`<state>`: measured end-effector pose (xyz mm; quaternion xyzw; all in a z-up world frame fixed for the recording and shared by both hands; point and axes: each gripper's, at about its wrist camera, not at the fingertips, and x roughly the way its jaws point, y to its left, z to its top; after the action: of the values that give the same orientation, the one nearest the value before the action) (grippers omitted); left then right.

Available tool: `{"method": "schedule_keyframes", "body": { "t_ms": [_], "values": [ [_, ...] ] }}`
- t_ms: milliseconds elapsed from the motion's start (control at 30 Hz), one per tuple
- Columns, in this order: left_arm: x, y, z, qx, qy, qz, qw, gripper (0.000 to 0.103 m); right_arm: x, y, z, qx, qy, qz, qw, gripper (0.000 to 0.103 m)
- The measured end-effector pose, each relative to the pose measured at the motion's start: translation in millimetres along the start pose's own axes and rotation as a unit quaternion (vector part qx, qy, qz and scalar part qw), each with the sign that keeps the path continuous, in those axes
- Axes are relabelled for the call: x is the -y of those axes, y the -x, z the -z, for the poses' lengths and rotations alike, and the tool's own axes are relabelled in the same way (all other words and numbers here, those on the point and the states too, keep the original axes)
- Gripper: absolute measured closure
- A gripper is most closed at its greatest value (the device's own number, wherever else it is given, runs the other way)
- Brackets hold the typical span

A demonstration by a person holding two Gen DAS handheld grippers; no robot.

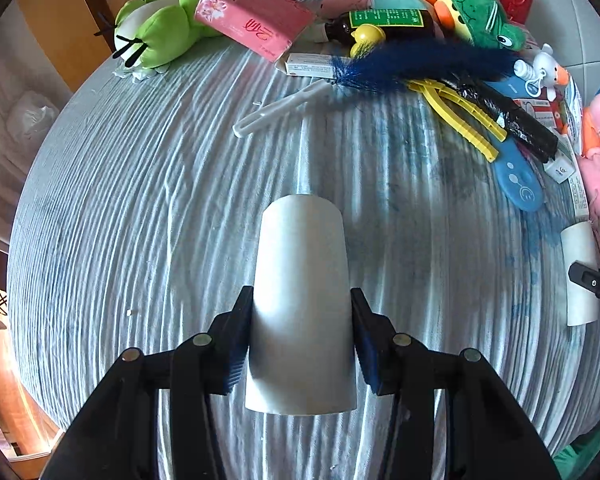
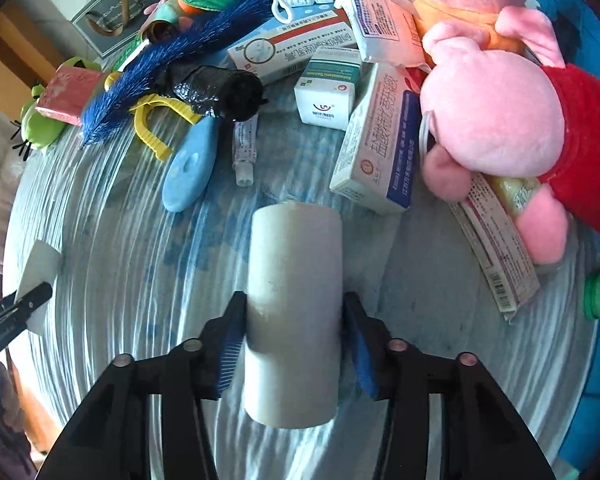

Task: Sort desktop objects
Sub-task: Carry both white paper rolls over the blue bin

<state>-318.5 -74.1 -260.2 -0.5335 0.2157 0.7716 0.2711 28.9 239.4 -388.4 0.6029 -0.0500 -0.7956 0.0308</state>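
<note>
Rolls in both grippers — each one pinches a white cylinder, looks like a paper or plastic roll. Left gripper (image 1: 301, 340) has its pads pressed on the sides of the left roll (image 1: 301, 300), which runs lengthwise out past the fingertips, far end toward the clutter. Right gripper (image 2: 293, 340) same deal: pads tight on the right roll (image 2: 294, 312), roll sticking forward between the fingers. In the right wrist view the left-hand roll shows small at the far left edge, well apart from the right fingers.

Ahead of the left fingers the striped tablecloth (image 1: 140, 220) is bare; further out lie the white clip (image 1: 284, 108), blue feather duster (image 1: 420, 62), yellow tongs (image 1: 460, 120). Ahead of the right fingers, just past the roll's tip: medicine box (image 2: 376, 140) and small tube (image 2: 245, 148); pink pig plush (image 2: 496, 120) off to the right of the fingers.

Step in hand, as I judge it: carrying both rolls to a sorting spot. To do it well — keep squeeze even so the smooth rolls don't slide out forward given the steep downward tilt, keep the right roll's tip off the boxes, set both down side by side on bare cloth, lay them flat so they can't roll, then release.
</note>
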Motion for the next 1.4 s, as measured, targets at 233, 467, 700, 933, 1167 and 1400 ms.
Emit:
{"method": "schedule_keyframes", "body": {
  "t_ms": [233, 467, 700, 933, 1167, 1400],
  "values": [
    [15.7, 39.0, 3.2, 0.053, -0.024, 0.002, 0.9983, 0.058, -10.3, 39.2, 13.0, 0.059, 0.011, -0.01, 0.998, 0.058],
    [20.5, 101.2, 6.7, 0.129, -0.03, 0.003, 0.9911, 0.058, -38.3, 92.1, 16.7, 0.124, 0.015, -0.022, 0.992, 0.058],
    [30.9, 170.4, 13.5, 0.216, -0.05, 0.022, 0.975, 0.058, -65.7, 164.6, 26.9, 0.205, 0.022, -0.022, 0.978, 0.058],
    [56.4, 210.3, 24.7, 0.262, -0.072, 0.05, 0.9611, 0.058, -74.9, 227.2, 48.1, 0.267, 0.027, -0.007, 0.963, 0.058],
    [108.2, 250.4, 27.3, 0.294, -0.105, 0.086, 0.9463, 0.058, -58.6, 281.7, 55.5, 0.312, 0.025, 0.01, 0.95, 0.058],
    [205.4, 285.7, 31.7, 0.326, -0.134, 0.12, 0.9281, 0.058, 8.5, 345.2, 64.9, 0.367, 0.012, 0.013, 0.93, 0.058]
  ]
}}
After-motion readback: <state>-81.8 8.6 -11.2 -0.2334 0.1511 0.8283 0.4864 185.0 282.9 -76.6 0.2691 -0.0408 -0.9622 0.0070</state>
